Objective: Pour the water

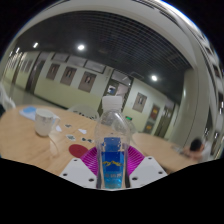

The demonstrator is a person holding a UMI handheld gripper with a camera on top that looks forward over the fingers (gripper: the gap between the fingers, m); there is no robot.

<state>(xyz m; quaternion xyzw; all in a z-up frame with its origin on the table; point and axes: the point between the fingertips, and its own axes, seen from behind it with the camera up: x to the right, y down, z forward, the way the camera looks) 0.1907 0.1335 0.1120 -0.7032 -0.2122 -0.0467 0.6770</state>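
A clear plastic water bottle (pixel 113 140) with a white cap and a blue label stands upright between my fingers, and both purple pads (pixel 88 157) press on its label. My gripper (pixel 112 172) holds it above a wooden table (pixel 30 135). A white cup (pixel 44 124) stands on the table beyond and to the left of the fingers, apart from the bottle. The bottle's base is hidden below the fingers.
A white object with a dark stand (pixel 55 147) sits on the table just left of the fingers. Small items lie further back on the table (pixel 78 130). A wall with framed pictures (pixel 70 75) runs behind. A person (pixel 194 149) is at the far right.
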